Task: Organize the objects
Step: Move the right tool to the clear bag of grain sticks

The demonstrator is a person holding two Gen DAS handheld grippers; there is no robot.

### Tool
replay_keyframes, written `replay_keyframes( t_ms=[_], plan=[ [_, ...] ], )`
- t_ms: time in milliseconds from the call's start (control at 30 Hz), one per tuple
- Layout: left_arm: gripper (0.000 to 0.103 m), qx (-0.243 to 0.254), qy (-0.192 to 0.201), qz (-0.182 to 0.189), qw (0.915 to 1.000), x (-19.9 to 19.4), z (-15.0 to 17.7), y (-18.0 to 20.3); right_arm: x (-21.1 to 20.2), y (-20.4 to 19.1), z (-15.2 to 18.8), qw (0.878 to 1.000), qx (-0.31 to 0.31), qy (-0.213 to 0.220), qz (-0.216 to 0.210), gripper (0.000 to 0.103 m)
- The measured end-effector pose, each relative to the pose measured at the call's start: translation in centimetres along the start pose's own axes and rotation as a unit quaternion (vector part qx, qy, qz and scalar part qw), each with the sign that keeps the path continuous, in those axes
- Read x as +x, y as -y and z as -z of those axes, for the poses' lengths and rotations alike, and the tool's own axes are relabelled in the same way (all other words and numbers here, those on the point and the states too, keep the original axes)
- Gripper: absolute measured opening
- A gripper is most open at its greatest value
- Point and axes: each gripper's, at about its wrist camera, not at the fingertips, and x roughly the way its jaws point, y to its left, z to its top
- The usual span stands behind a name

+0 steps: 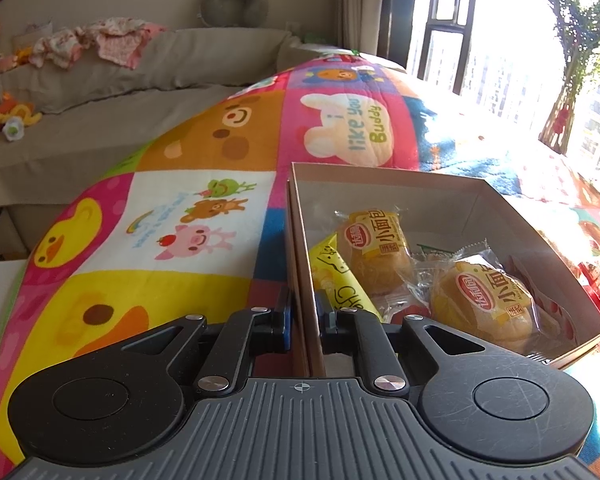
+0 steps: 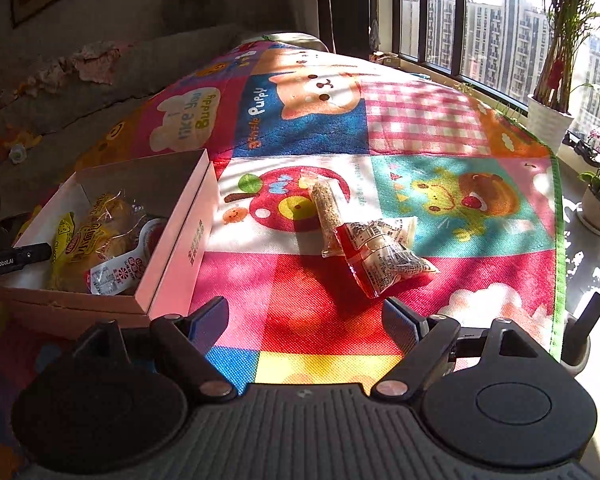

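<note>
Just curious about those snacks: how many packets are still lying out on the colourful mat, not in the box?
2: a long grain bar packet and a red-edged packet overlapping its near end, right of the box.

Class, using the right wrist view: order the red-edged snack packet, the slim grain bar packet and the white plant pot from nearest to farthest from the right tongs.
1. Red-edged snack packet, just ahead on the mat.
2. Slim grain bar packet, behind it, touching it.
3. White plant pot, far right by the window.
</note>
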Motion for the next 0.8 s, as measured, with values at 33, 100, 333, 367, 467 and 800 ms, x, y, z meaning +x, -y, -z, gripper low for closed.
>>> replay_keyframes(
  t_ms=[33, 100, 333, 367, 467, 800],
  plan=[
    [0.014, -0.001, -0.001, 0.000, 1.0000, 0.0, 0.0, 0.0, -0.1, -0.7, -0.1, 1.000, -0.004, 0.002, -0.014, 0.084],
    [0.014, -0.001, -0.001, -0.001, 1.0000, 0.0, 0.0, 0.1, -0.4, -2.4, -0.8, 0.999, -0.006, 0.016, -0.047, 0.085],
    [0.014, -0.001, -0.001, 0.000, 1.0000, -0.1, 0.0, 0.0, 1.9, -5.8, -3.1, 0.994, -0.018, 0.002, -0.107, 0.091],
    [0.014, -0.001, -0.001, 0.000, 1.0000, -0.1, 0.0, 0.0, 2.5, -6.2, -3.2, 0.995, -0.028, -0.006, -0.093, 0.091],
    [0.014, 0.000, -0.001, 0.000, 1.0000, -0.1, 0.0, 0.0, 4.3, -6.7, -3.1, 0.998, -0.049, -0.015, -0.032, 0.092],
    [0.014, -0.003, -0.002, 0.004, 1.0000, -0.1, -0.1, -0.1, 2.1, -1.0, -3.0, 0.999, 0.012, 0.037, -0.002, 0.092]
  ],
)
